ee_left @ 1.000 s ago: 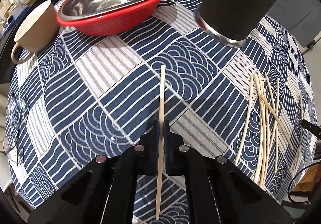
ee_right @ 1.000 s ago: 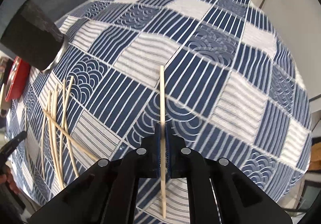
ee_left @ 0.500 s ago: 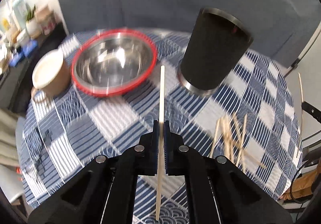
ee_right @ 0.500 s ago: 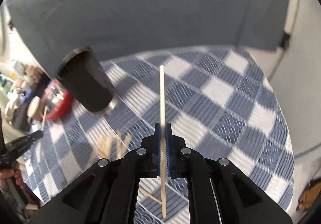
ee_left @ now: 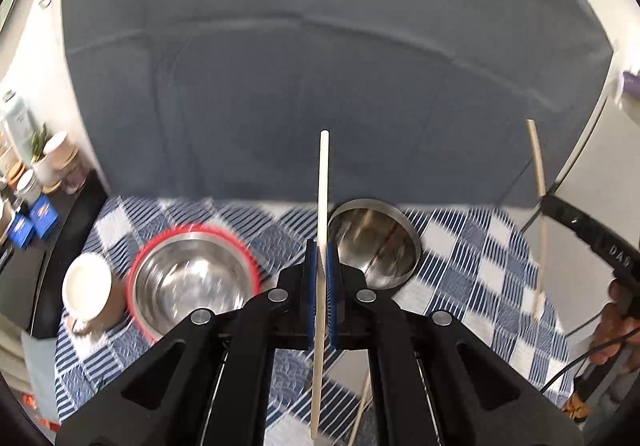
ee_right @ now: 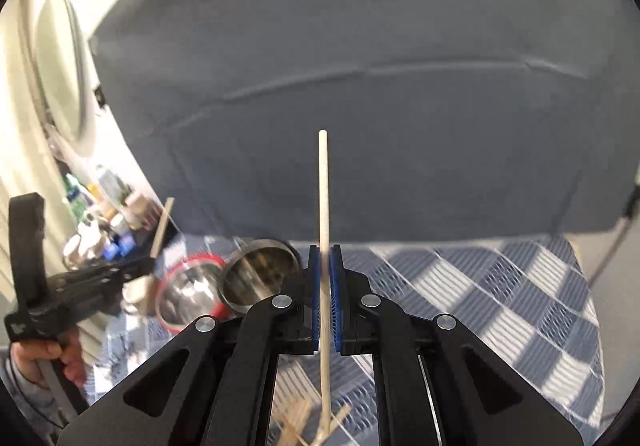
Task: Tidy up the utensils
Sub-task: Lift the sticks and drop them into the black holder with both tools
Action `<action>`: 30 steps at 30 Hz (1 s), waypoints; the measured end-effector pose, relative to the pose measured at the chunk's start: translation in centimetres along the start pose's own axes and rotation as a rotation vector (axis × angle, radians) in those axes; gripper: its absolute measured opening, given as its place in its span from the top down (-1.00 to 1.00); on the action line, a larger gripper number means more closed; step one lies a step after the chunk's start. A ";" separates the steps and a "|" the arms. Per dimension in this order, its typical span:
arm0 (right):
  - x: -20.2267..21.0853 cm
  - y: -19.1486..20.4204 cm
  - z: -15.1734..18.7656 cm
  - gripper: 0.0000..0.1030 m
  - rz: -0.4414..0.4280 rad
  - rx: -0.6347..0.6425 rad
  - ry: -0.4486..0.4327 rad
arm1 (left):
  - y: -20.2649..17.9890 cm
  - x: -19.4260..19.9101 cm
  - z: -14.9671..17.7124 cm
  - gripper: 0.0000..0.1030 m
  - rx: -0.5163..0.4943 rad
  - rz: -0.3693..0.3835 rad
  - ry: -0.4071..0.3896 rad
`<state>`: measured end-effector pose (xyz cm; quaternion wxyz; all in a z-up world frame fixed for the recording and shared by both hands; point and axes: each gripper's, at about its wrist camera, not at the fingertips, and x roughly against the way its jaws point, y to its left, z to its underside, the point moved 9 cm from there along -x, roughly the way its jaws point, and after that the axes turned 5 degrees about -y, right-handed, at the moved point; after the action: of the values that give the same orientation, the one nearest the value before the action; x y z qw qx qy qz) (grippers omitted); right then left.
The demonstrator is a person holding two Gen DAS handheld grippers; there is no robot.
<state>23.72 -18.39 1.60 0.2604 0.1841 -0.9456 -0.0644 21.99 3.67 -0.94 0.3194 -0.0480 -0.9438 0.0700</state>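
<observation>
text: "dag" | on: right gripper handle | rest: unreadable

Each camera is set just behind its own claw and looks forward and a bit down, from high over the counter. The metal cup and red bowl are seen in both views.
</observation>
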 end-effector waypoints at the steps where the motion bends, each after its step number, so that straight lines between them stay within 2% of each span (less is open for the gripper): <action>1: -0.3 0.5 -0.6 0.91 -0.016 -0.001 -0.011 | -0.3 -0.2 -0.9 0.91 0.004 0.007 -0.016; 6: -2.7 3.1 -4.1 0.91 -0.100 0.023 -0.067 | -1.5 -1.8 -4.1 0.91 0.011 0.032 -0.086; 9: -4.2 4.5 -5.7 0.91 -0.150 0.033 -0.108 | -2.0 -3.5 -5.1 0.91 0.017 0.059 -0.098; 15: -7.9 6.4 -6.6 0.91 -0.222 0.045 -0.165 | -3.0 -6.5 -6.3 0.91 0.041 0.119 -0.144; 18: -9.6 6.3 -6.0 0.91 -0.246 0.012 -0.172 | -3.2 -7.8 -6.6 0.91 0.059 0.141 -0.192; 23: -12.5 5.8 -3.8 0.91 -0.250 -0.021 -0.136 | -3.2 -9.5 -5.4 0.91 0.083 0.174 -0.258; 30: -15.0 4.7 0.7 0.91 -0.237 -0.033 -0.067 | -3.4 -11.0 -2.2 0.91 0.063 0.163 -0.266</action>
<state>33.87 -8.28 -5.01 0.2222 0.2880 -0.9242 -0.1165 31.89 -0.95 -5.23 0.1863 -0.1047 -0.9681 0.1311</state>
